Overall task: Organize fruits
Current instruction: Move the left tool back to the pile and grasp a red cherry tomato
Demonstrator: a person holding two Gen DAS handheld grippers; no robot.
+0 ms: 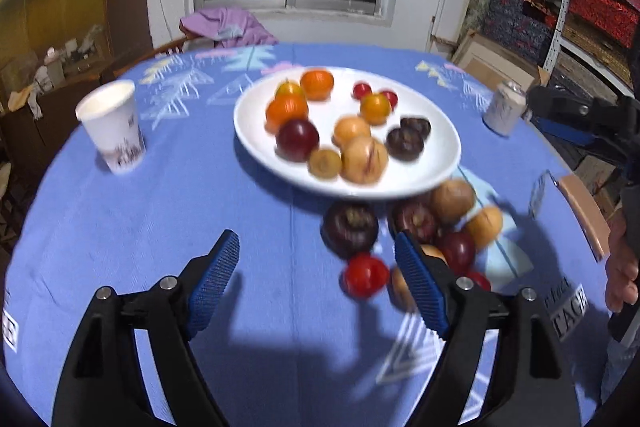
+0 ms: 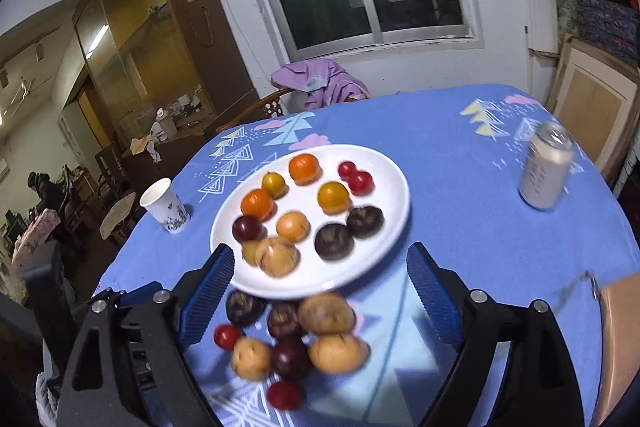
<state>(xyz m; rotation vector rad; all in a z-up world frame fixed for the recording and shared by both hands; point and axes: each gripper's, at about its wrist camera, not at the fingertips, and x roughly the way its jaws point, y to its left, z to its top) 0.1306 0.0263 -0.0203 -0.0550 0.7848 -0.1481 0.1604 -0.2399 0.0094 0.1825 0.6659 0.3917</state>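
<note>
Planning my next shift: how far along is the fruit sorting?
Roughly halfway. About a dozen fruits sit grouped by kind on the white plate. Nothing is in hand: left gripper and right gripper are both open and empty. A loose pile of fruit is left on the tablecloth.

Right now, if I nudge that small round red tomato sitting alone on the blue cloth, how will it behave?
The small red tomato looks round and smooth, so it would probably roll, perhaps toward the fruit pile beside it. The blue tablecloth may slow it a little. Its glossy skin could slip between the ribbed pads, and a hard squeeze might burst it.
</note>
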